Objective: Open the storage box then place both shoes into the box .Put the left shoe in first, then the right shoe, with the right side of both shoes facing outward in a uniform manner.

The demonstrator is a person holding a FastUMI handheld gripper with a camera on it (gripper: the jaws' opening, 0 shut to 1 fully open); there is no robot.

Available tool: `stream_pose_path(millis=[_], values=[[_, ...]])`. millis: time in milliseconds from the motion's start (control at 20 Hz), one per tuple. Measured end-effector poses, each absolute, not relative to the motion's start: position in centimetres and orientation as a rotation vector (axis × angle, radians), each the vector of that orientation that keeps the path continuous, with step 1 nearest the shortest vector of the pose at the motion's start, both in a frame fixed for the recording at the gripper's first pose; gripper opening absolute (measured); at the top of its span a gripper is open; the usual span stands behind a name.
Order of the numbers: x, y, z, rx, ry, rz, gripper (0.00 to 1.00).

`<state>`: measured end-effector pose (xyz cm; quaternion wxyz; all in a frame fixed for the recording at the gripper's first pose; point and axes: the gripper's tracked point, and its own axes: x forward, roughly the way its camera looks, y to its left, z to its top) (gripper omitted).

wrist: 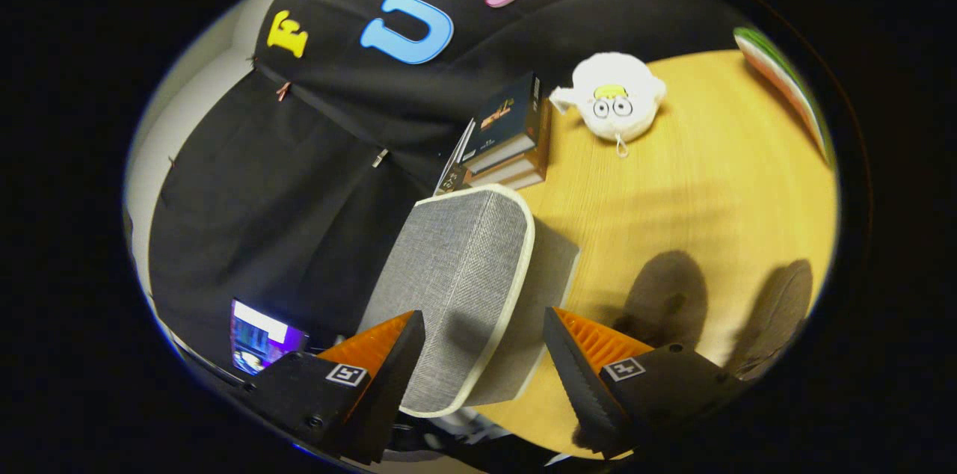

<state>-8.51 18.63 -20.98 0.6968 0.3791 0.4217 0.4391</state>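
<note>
On the wooden table (718, 182), the biggest thing is the grey fabric storage box (456, 287) with its pale-trimmed lid, lying between the fingers and just ahead of them. I judge the opening step to be in hand: the lid looks raised or swung up on edge, though I cannot tell whether it is fully open, and nothing of the box's inside is visible, so its contents cannot be told. The gripper (486, 362) has its fingers spread wide, one on each side of the lid, neither pressing on it. Beyond the box stands a short stack of books (512, 137), and beside that a white plush toy (617, 104). Next, the lid needs laying fully back before the left shoe is fetched.
</note>
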Motion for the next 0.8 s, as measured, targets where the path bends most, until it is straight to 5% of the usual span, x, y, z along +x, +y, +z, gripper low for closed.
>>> stream_pose_path(millis=[550,750,800], values=[[-10.5,21.9,-21.6,1.202,1.082,1.070,0.95],[-10.6,21.4,-21.6,1.298,1.073,1.068,0.60],[-9.8,20.4,-21.4,1.344,1.064,1.059,0.43]])
